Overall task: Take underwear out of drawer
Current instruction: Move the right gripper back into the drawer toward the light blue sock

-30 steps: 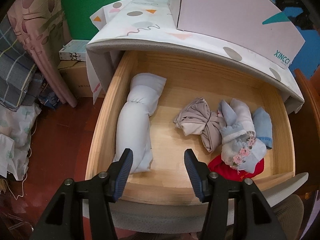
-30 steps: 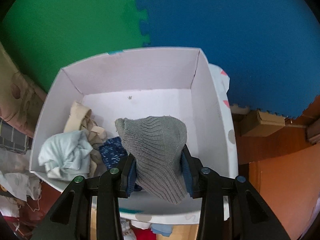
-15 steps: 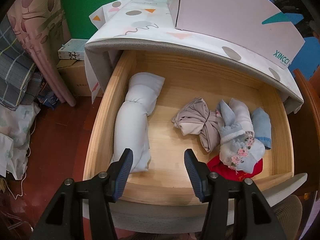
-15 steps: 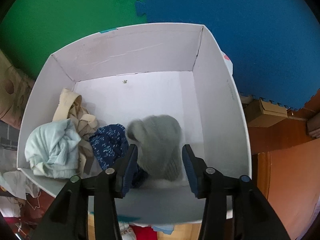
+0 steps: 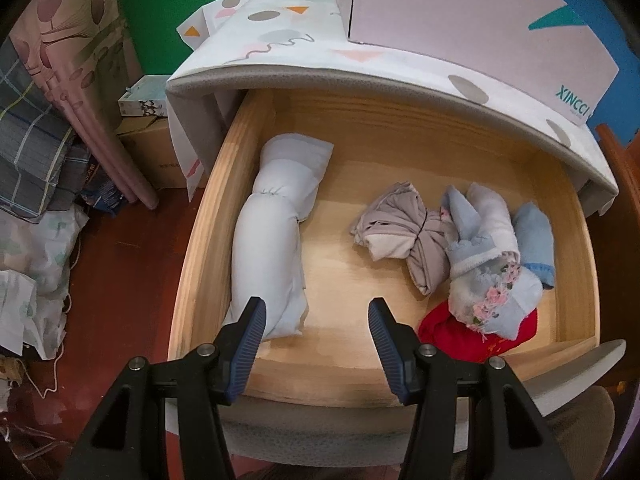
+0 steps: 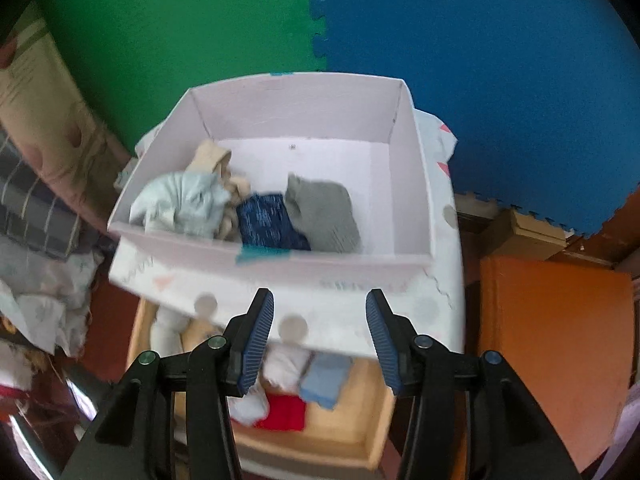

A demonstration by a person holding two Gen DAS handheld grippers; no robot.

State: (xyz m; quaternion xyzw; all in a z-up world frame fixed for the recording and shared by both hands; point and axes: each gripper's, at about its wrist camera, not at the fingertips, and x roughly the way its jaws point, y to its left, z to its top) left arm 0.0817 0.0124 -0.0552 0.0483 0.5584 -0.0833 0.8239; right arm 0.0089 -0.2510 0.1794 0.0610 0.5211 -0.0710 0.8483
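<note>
The open wooden drawer [image 5: 208, 216] holds a long white roll [image 5: 272, 248] on the left, a taupe bundle [image 5: 412, 232], pale blue and floral pieces [image 5: 492, 280] and a red piece [image 5: 460, 336] on the right. My left gripper [image 5: 316, 320] hangs open above the drawer's front, with nothing between its fingers. My right gripper [image 6: 319, 312] is open and empty, pulled back from the white box [image 6: 328, 264] on the dresser top. In that box lie a grey knitted piece [image 6: 324, 212], a dark blue piece [image 6: 268, 220], a pale blue piece [image 6: 180, 204] and a beige one [image 6: 210, 158].
The white box [image 5: 472, 28] stands on the patterned dresser top [image 5: 288, 44] above the drawer. Cardboard boxes [image 5: 156, 148] and heaps of cloth [image 5: 36, 240] crowd the floor at the left. An orange cabinet [image 6: 556, 344] stands right of the dresser, with green and blue foam mats behind.
My right gripper let go of the grey knitted piece into the white box, then drew back and up from the box. The left gripper stayed put.
</note>
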